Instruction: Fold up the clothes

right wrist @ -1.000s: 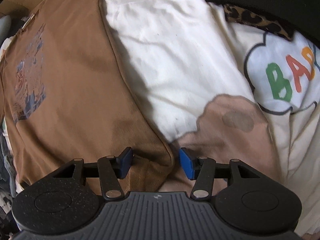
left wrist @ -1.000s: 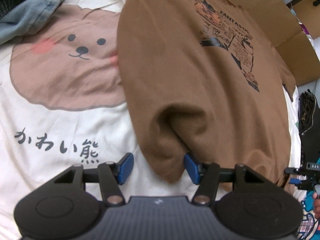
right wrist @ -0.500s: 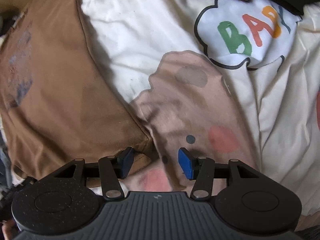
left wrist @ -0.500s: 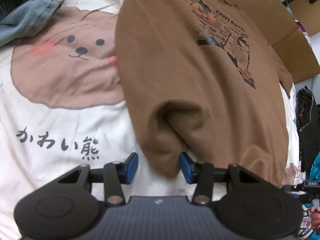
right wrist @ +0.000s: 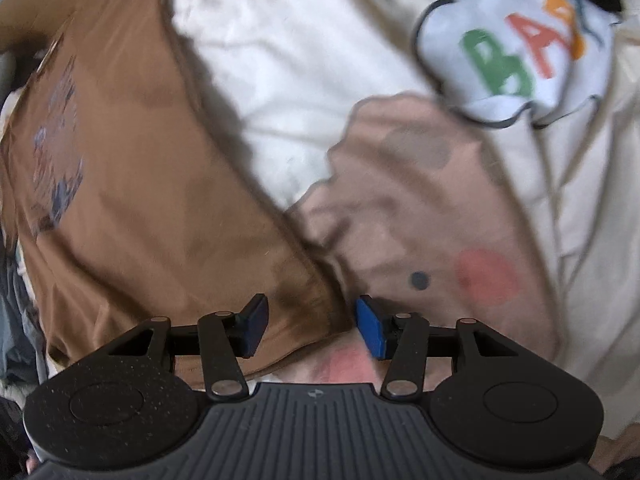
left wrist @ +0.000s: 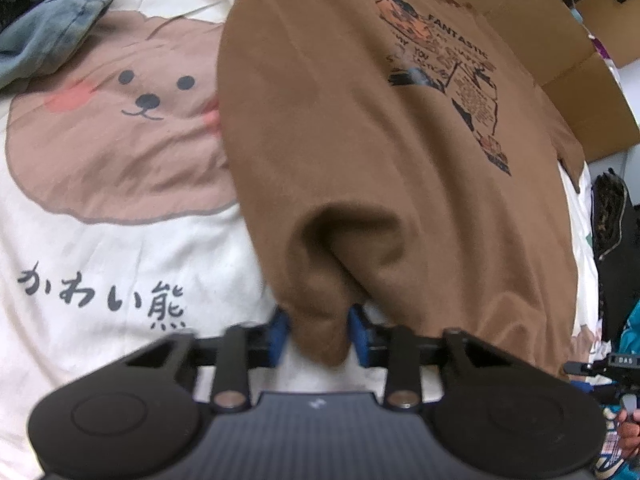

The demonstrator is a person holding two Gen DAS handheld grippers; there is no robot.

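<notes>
Now left tool [left wrist: 318, 334] pinches brown shirt [left wrist: 360, 140] hem corner; right tool [right wrist: 310, 326] gapes astride its edge.

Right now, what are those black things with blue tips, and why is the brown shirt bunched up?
Those are two claws that a person holds, one in each hand. Each claw has a little camera looking forward along its two fingers, so each picture is one claw's own view.

In the left view, the left claw has its blue pads squeezing a bunched corner of the brown sweatshirt. That is why the cloth puckers there.

In the right view, the right claw is open, with the other bottom corner of the sweatshirt lying between its pads. It is not pinching yet.

The sweatshirt lies on a cream bedsheet printed with a bear face. A blue denim garment sits at the far left.
</notes>
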